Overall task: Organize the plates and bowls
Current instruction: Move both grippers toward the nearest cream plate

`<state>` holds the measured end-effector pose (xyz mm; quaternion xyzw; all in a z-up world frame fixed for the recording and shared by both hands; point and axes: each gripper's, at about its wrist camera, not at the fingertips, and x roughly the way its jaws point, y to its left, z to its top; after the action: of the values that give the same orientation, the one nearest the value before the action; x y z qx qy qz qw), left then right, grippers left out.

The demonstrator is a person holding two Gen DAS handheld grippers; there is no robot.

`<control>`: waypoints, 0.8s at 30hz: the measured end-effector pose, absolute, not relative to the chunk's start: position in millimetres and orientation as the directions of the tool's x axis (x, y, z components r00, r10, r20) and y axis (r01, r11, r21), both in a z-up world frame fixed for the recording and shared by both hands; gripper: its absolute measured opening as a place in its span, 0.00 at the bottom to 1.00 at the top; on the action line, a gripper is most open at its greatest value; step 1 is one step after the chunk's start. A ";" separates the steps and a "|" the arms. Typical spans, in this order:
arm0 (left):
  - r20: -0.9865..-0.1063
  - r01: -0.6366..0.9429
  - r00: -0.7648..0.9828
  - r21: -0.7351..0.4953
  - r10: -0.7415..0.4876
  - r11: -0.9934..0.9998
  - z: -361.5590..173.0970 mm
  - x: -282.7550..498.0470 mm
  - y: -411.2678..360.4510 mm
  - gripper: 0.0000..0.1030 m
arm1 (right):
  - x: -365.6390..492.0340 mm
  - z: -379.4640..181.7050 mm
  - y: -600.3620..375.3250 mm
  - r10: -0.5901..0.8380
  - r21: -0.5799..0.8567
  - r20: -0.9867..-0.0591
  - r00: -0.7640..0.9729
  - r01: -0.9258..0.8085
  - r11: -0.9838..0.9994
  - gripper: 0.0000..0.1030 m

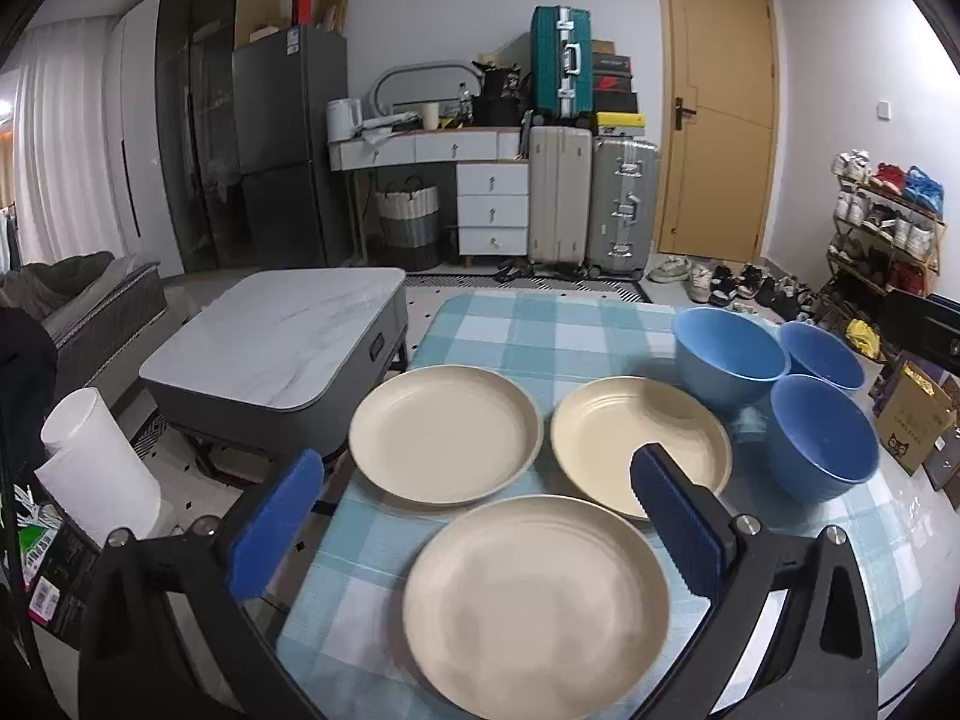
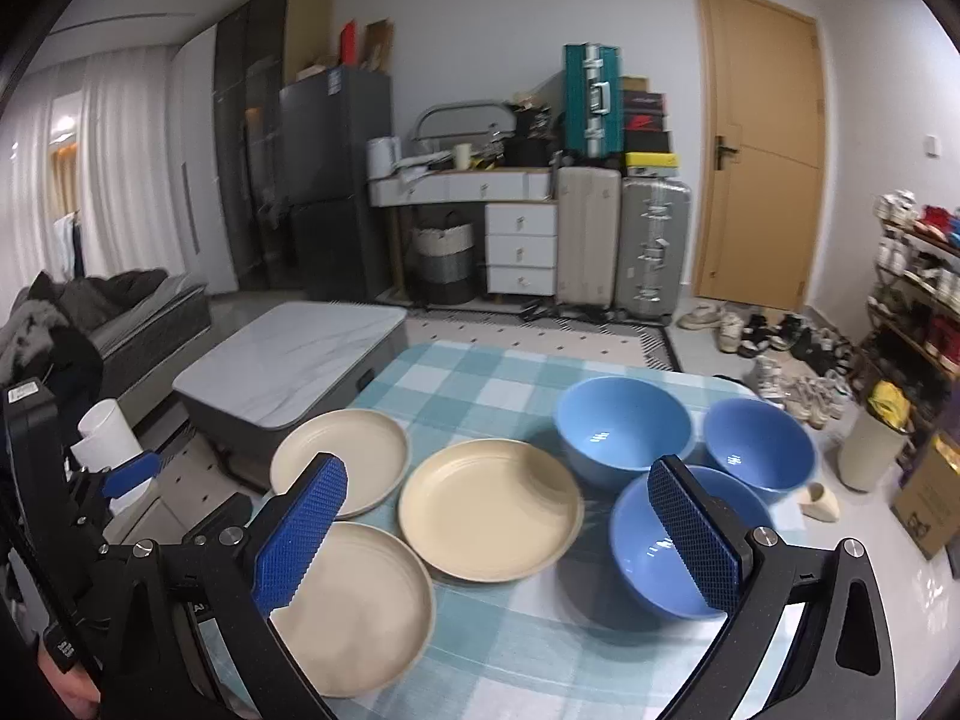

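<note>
Both the left gripper (image 1: 480,507) and right gripper (image 2: 498,516) are hovering wide open and empty over three unstacked cream plates (image 1: 534,600) and three blue bowls (image 2: 672,540) on the worktop (image 1: 540,330), so stacking is apparently just starting, next gripping a rim.

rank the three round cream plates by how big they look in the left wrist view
1. Nearest round cream plate, looks largest.
2. Far left cream plate and right cream plate look about alike.
The nearest one's lead is likely just closeness to the camera; all three may be equal.
</note>
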<state>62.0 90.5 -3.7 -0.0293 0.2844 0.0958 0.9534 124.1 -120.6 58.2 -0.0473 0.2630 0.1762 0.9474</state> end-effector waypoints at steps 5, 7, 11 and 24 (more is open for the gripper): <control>-0.564 -0.218 0.803 0.026 0.194 0.976 -6.1 81.6 112.6 1.00 | 149.7 59.3 -80.8 0.343 -0.029 -0.534 0.773 -0.422 0.906 1.00; -0.564 -0.229 0.800 0.029 0.205 0.973 -7.0 86.4 122.7 1.00 | 159.2 58.1 -69.6 0.363 -0.019 -0.536 0.762 -0.440 0.898 1.00; -0.588 -0.256 0.775 0.040 0.230 0.966 -13.4 103.0 141.6 1.00 | 183.7 57.0 -49.8 0.366 -0.012 -0.545 0.754 -0.444 0.896 1.00; -0.703 -0.287 0.682 -0.004 0.202 0.958 -57.4 168.4 208.0 1.00 | 281.4 15.7 23.2 0.406 0.004 -0.639 0.653 -0.525 0.851 1.00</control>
<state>168.4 208.0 -57.4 -0.0568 0.3758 0.1337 0.9153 281.4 23.2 15.7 -0.0906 0.3274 0.2571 0.9047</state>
